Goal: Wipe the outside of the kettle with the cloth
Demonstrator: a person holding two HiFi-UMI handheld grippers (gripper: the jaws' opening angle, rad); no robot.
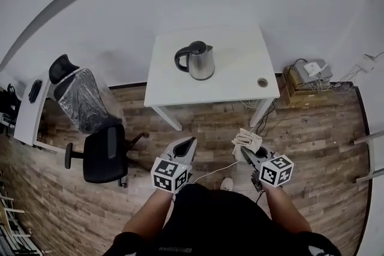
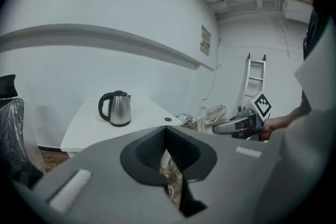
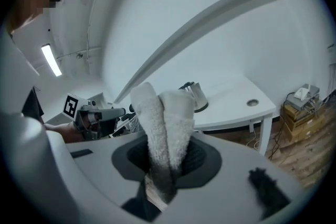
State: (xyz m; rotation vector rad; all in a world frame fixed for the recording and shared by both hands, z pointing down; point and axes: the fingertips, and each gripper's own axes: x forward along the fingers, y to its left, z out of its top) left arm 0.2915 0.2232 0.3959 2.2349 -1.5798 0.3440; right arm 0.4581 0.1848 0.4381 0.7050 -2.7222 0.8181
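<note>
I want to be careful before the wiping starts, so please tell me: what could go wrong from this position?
1. The kettle stands free on the white table. The left gripper is shut, empty and far from it, so a push from wiping may slide or tip the kettle.
2. The right gripper pinches only one end of the folded cloth, so rubbing might pull it out.

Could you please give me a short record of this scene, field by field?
Kettle: upright on the white table, handle toward the person's left
Cloth: folded, pinched in the right gripper, not touching the kettle
Left gripper: jaws together, nothing between them
Position: both grippers over the wood floor, short of the table
Wiping: not yet begun
</note>
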